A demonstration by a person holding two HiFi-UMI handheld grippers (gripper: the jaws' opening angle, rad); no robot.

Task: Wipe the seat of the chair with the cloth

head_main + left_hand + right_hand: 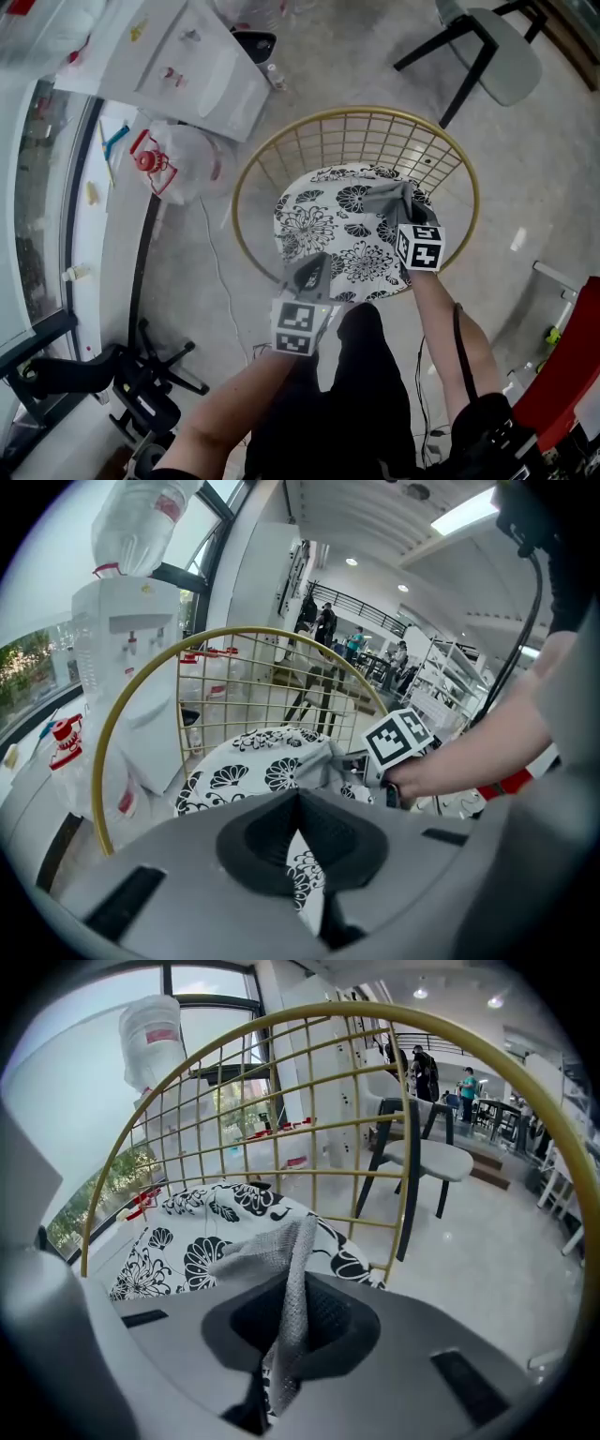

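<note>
Right gripper view: R tongs (296, 1279) clamped on grey cloth (255, 1256) on floral seat (173, 1246); L tongs (298, 795) closed, empty.

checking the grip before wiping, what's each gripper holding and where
The right gripper pinches the grey cloth by a bunched edge, the rest draping forward. The left gripper is shut on nothing.

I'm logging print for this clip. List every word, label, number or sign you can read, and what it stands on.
No words or numbers can be read.
Bottle label: red band, too blurred to read.
Left cube, right cube: black-and-white square patterns only, no letters.
</note>
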